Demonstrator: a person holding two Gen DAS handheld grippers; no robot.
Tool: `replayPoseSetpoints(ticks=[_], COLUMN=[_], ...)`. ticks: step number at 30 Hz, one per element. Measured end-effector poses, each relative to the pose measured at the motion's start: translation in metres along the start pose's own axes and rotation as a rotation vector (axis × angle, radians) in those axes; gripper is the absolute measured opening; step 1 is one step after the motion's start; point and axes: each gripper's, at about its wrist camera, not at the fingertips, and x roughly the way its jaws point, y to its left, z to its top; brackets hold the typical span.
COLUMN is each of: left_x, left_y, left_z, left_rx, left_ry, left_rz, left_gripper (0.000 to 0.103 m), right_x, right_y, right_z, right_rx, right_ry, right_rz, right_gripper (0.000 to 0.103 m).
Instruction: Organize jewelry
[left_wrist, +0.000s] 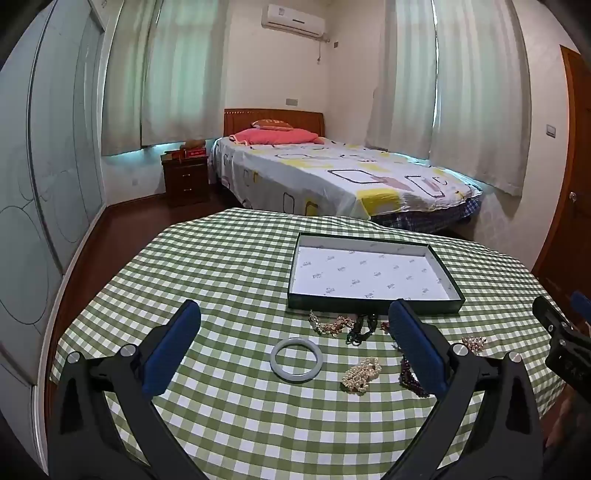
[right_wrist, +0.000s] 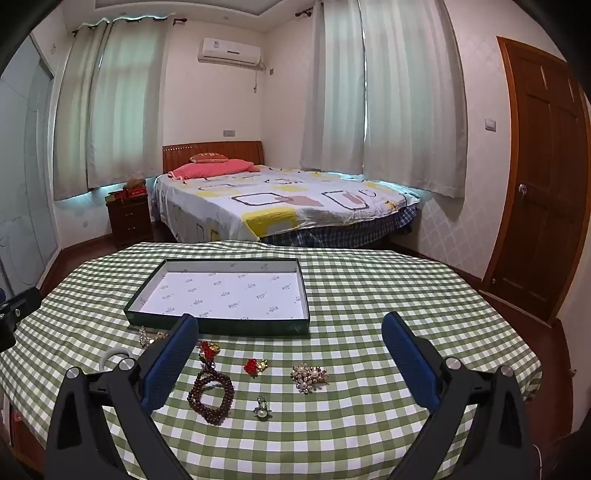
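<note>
Both the left tongs (left_wrist: 293, 339) and right tongs (right_wrist: 290, 349) gape wide, holding nothing. Jewelry lies loose on the worktop (right_wrist: 369, 424) before the empty tray (right_wrist: 221, 291). The bead bracelet (right_wrist: 211, 397) could snag; the jade bangle (left_wrist: 296, 360) might slip from a pinch.

A tabletop (right_wrist: 369, 295) covered by a green and white checked cloth carries a shallow dark green box (right_wrist: 218, 326) with a white printed lining, lying open toward the far side. In front of the box, loose jewelry lies scattered on the cloth: a pale bangle (left_wrist: 296, 361), a cluster of pearls (left_wrist: 362, 373), a gold-toned chain (left_wrist: 328, 325), a dark beaded piece (left_wrist: 360, 330), a loop of dark red beads (right_wrist: 211, 397), a small red flower piece (right_wrist: 255, 366), a pearl brooch (right_wrist: 308, 376) and a small pearl pendant (right_wrist: 262, 409).
</note>
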Motion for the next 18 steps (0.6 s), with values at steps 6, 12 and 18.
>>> replayPoseSetpoints(ticks=[6,12,18], left_x=[-0.001,-0.013,-0.013], left_y=[-0.002,-0.006,-0.002], left_z=[0.005,0.009,0.004], left_rx=[-0.001,0.008,0.01], left_ry=[0.011,-0.003,-0.007], left_rz=[0.001,-0.01,-0.014], left_gripper=[0.099,0.099,0.099], right_x=[-0.001,-0.011,-0.012], right_y=[0.003,-0.002,0.0], right_z=[0.0,0.013,0.011], right_rx=[-0.001,-0.001,0.0], right_ry=[0.017,-0.014,-0.026], right_rz=[-0.008,0.006,0.005], right_gripper=[0.097,0.097,0.097])
